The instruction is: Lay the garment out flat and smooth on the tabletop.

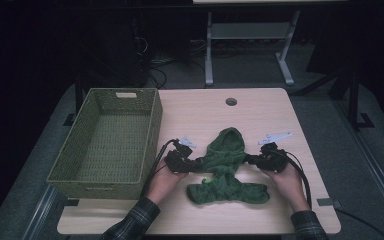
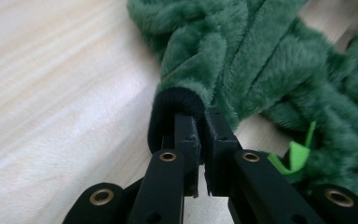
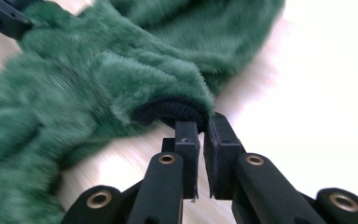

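Observation:
A fuzzy green garment (image 1: 225, 165) lies crumpled in the middle of the light wood table (image 1: 260, 110), its hood toward the far side. My left gripper (image 1: 196, 163) is shut on the dark ribbed cuff (image 2: 172, 107) of one sleeve. On the other side, my right gripper (image 1: 250, 160) is shut on the other sleeve's dark cuff (image 3: 172, 109). Both sleeves stretch out sideways from the body of the garment. A bright green tag (image 2: 296, 154) pokes out of the fleece near the left jaws.
A woven green basket (image 1: 111, 140) stands on the table's left part, close to my left hand. A cable hole (image 1: 231, 101) sits near the far edge. Beyond the table stand a desk frame (image 1: 250, 45) and cables on the floor.

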Motion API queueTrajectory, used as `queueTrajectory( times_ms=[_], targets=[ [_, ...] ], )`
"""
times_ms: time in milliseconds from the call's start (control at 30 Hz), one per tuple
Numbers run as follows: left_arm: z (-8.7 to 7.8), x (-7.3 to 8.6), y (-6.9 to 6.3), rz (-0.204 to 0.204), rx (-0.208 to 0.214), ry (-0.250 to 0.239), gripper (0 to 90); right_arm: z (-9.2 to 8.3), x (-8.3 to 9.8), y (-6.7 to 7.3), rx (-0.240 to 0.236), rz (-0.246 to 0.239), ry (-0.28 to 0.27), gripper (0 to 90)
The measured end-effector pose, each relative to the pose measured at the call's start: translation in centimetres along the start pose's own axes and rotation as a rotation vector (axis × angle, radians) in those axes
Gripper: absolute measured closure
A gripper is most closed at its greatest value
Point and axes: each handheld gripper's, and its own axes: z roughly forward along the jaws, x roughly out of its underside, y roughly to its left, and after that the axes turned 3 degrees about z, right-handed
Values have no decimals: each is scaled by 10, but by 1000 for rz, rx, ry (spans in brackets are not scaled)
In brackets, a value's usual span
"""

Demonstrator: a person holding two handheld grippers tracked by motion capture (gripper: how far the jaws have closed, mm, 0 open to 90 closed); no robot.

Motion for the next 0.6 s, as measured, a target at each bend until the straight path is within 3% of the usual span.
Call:
queueTrajectory(
  times_ms=[100,200,367,467,600],
  targets=[
    [6,2,0,-16,4,-6,852,5,5,-4,-7,17,26,844],
    [9,1,-1,14,-3,4,839,6,8,-7,-16,25,28,847],
    [6,0,-4,23,-7,7,669,6,7,-4,-12,5,28,754],
    [-3,-5,-7,36,-11,-30,547,-2,7,-2,-16,14,10,699],
    [-18,-16,-10,63,-10,-84,503,-17,3,1,-15,9,-29,671]
  ],
)
